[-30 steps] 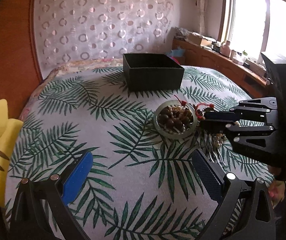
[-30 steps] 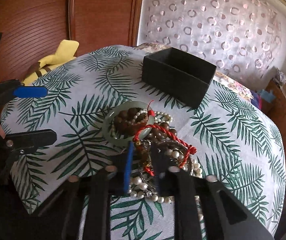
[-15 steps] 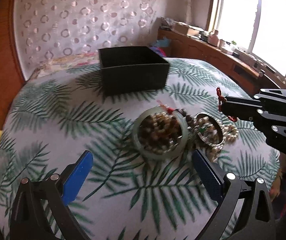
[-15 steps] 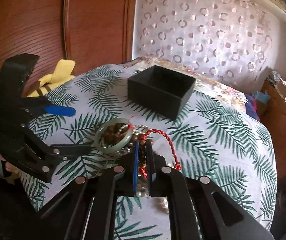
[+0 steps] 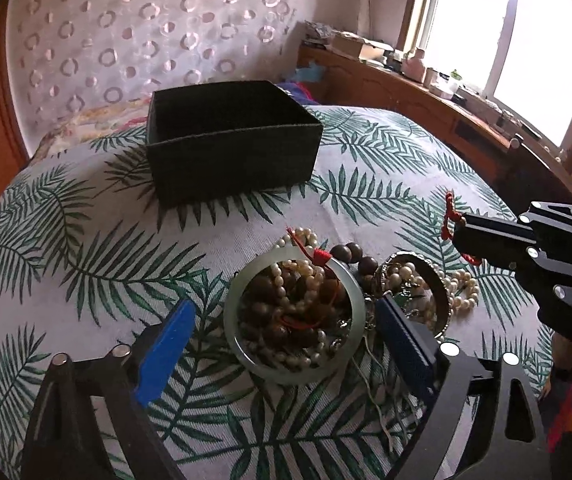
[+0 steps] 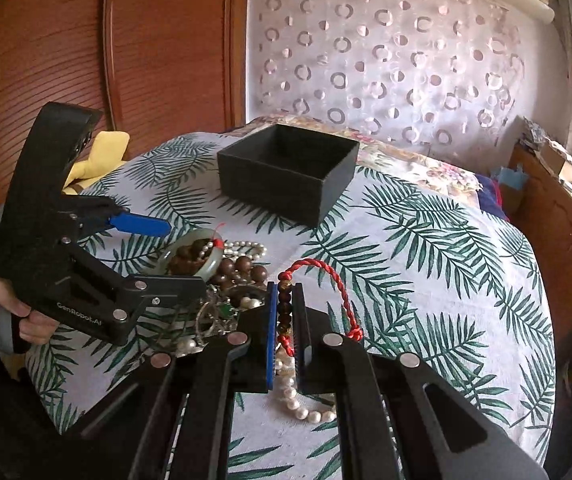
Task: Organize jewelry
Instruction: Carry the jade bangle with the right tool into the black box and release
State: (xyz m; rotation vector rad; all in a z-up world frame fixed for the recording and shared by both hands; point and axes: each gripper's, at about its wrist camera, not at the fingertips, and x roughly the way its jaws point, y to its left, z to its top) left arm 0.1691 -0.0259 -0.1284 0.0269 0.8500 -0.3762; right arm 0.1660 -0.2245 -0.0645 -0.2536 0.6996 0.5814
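Jewelry (image 5: 326,300) lay heaped on the leaf-print bed (image 5: 85,248), near the black box (image 5: 229,140). Right gripper (image 6: 284,300) had its fingers clamped on a red cord bracelet (image 6: 338,280), lifted. Left gripper (image 5: 281,320) held its fingers wide apart around a jade bangle (image 5: 241,344).

one black box (image 5: 229,140), one jade bangle (image 5: 294,316), two tools (image 5: 286,344)

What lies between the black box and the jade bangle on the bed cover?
Only bare leaf-print cover lies between the black box and the jade bangle, apart from a few pearls at the bangle's far rim. The left wrist view shows it.
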